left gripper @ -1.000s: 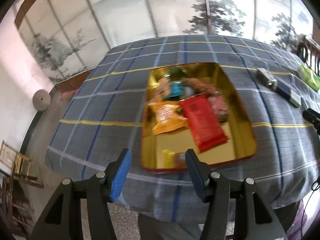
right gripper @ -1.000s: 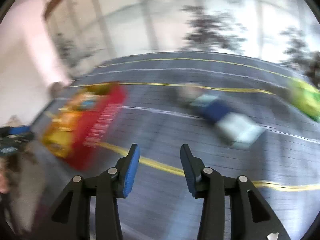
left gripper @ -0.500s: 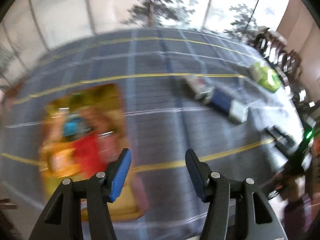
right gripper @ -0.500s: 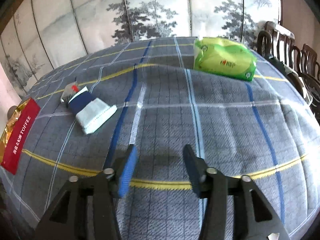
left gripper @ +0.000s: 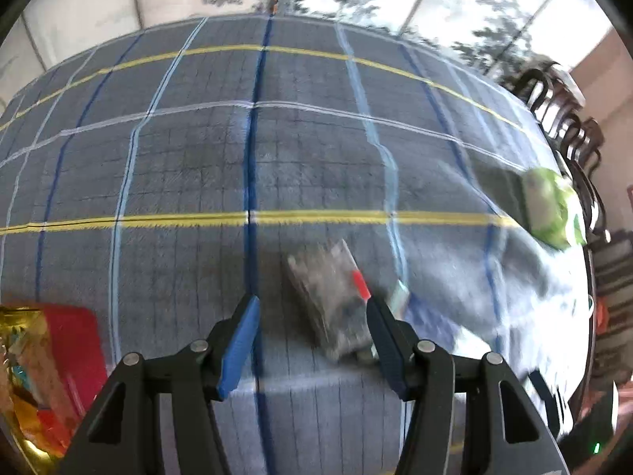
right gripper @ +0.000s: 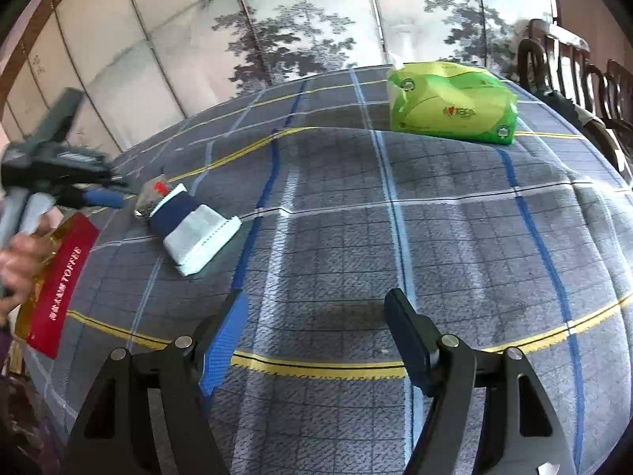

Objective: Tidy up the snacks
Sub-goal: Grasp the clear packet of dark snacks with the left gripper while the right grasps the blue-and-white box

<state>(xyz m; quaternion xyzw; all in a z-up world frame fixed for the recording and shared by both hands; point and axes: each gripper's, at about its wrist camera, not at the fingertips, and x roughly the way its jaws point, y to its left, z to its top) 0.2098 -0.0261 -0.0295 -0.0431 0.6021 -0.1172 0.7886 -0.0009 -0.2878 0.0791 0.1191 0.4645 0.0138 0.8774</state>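
My left gripper (left gripper: 312,336) is open and hovers over a silvery clear snack packet with a red tab (left gripper: 332,297), which lies on the plaid tablecloth just ahead of its right finger. The packet also shows in the right wrist view (right gripper: 152,198), partly under a blue and white packet (right gripper: 194,233). The gold tin with snacks (left gripper: 27,380) sits at the lower left, with its red side (right gripper: 59,289) toward the right wrist camera. My right gripper (right gripper: 316,328) is open and empty over bare cloth. The left gripper (right gripper: 75,182) shows at the far left of that view.
A green tissue pack (right gripper: 451,103) lies at the far right of the table; it also shows in the left wrist view (left gripper: 550,209). Dark wooden chairs (right gripper: 573,67) stand beyond the right edge. A painted folding screen (right gripper: 277,19) stands behind the table.
My left gripper has swung right from over the gold tin to the silvery packet. My right gripper has moved right and settled over open cloth, jaws slightly wider.
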